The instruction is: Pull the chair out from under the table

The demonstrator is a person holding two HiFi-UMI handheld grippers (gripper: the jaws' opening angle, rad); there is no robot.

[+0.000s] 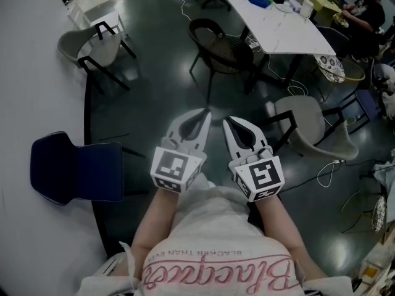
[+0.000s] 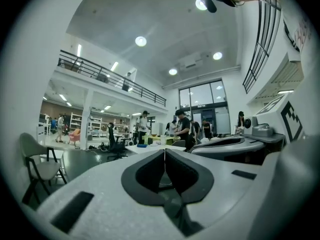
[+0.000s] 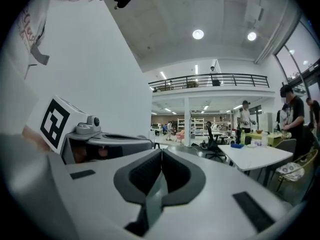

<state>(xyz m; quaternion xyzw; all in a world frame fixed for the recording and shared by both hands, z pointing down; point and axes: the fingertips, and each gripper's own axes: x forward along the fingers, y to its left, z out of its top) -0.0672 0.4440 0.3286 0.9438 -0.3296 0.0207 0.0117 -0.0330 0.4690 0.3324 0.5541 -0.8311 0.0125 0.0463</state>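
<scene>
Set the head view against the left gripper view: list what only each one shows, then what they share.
Head view only: the dark blue chair, the black chair and the person's shirt. Left gripper view only: the ceiling lights, the balcony railing and the tall windows. Both: the left tongs and the right tongs, side by side, each shut and empty, and the white table.

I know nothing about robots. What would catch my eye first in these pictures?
Two pale tools with black-and-white square markers are held side by side in the middle of the head view. They are the left hand-held gripper and the right hand-held gripper, both shut and empty. At the left, a blue chair sits at the edge of a big white table.
</scene>
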